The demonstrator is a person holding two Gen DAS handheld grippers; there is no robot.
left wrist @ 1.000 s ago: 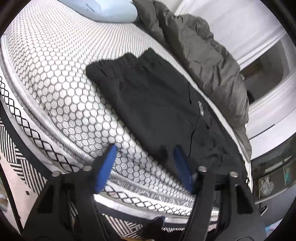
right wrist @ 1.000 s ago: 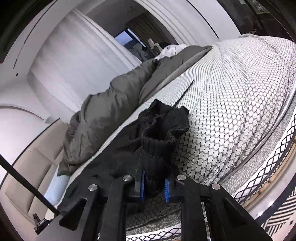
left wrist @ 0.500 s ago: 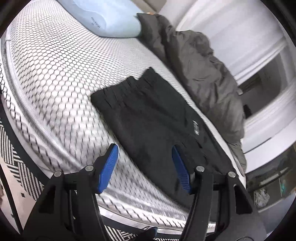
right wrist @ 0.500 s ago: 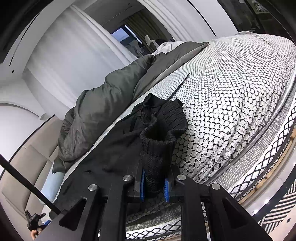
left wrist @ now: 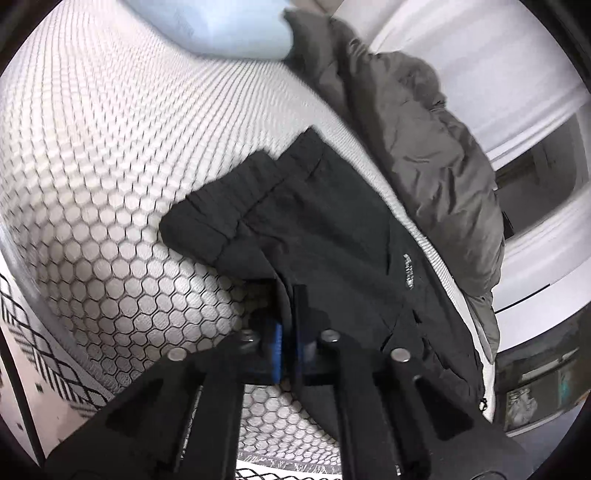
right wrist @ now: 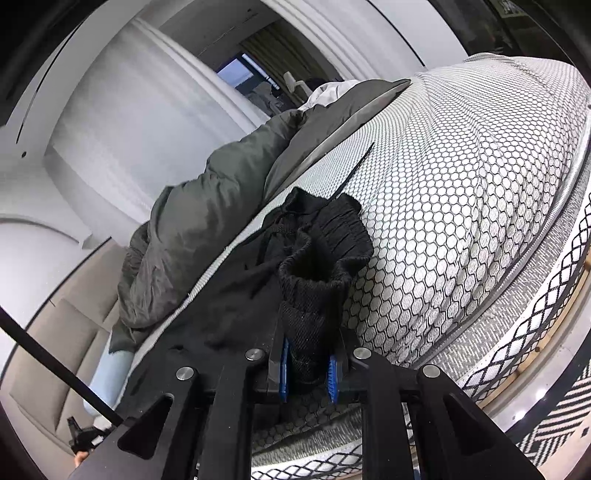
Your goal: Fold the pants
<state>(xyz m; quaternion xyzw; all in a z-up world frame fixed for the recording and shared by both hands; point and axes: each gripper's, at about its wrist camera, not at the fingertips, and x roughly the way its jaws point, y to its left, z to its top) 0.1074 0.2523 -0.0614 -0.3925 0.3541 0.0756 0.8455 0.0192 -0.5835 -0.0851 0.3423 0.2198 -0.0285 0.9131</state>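
Black pants [left wrist: 325, 225] lie stretched across a bed with a white honeycomb-patterned cover [left wrist: 92, 155]. In the left wrist view my left gripper [left wrist: 289, 332] is shut on the near edge of the pants, below the folded cuff end [left wrist: 221, 206]. In the right wrist view my right gripper [right wrist: 308, 373] is shut on the ribbed waistband end of the pants [right wrist: 314, 280], which bunches up above the pads. The rest of the pants [right wrist: 207, 314] runs off to the left.
A rumpled grey duvet [left wrist: 424, 140] lies along the far side of the bed, right beside the pants; it also shows in the right wrist view [right wrist: 207, 206]. A pale blue pillow [left wrist: 229, 26] sits at the head. The mattress edge [right wrist: 546, 306] and patterned floor are near.
My left gripper moved in from the bed's edge onto the pants and closed on their near edge. My right gripper kept its hold on the waistband and barely moved.
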